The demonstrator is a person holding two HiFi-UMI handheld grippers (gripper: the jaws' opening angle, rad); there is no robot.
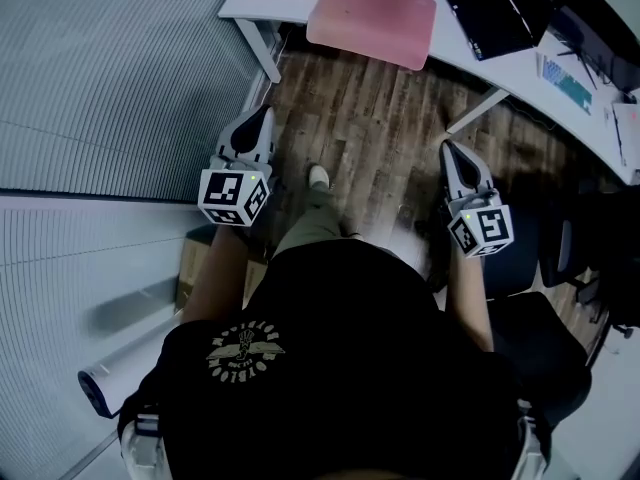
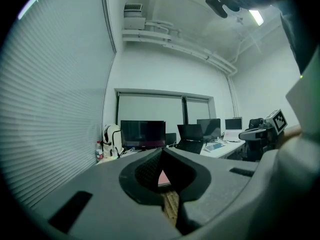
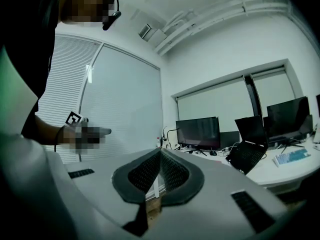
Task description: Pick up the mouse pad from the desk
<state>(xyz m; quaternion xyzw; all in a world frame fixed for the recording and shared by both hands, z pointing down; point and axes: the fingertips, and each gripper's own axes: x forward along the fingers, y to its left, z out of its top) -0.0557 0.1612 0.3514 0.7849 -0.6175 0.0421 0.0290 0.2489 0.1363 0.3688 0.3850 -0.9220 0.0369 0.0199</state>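
**Task item.** In the head view the mouse pad (image 1: pixel 372 20), pink and rectangular with rounded corners, lies flat at the upper centre of the frame. It sits at the front edge of the white desk (image 1: pixel 455 53). Neither gripper touches it; both are well apart from it, lower in the frame.

**Left gripper.** The left gripper (image 1: pixel 264 113) is at the centre left of the head view, over the wooden floor (image 1: pixel 370 133), pointing toward the top of the frame. In the left gripper view its jaws (image 2: pixel 162 152) are clenched, tips meeting, with nothing gripped between them.

**Right gripper.** The right gripper (image 1: pixel 447 148) is at the centre right of the head view, also over the floor and pointing toward the desk. In the right gripper view its jaws (image 3: pixel 160 153) are pressed together and hold nothing.

**Surroundings.**
- An open black laptop (image 1: pixel 495 16) stands on the desk to the right of the mouse pad.
- A keyboard (image 1: pixel 567 83) lies further right along the desk.
- Window blinds (image 1: pixel 110 68) fill the left of the head view.
- A dark chair (image 1: pixel 535 333) stands at the lower right.
- The person's shoe (image 1: pixel 318 177) shows on the floor between the two grippers.
- In the left gripper view a dark monitor (image 2: pixel 142 133) stands on the desk at centre frame, with a bottle (image 2: pixel 98 151) to its left.
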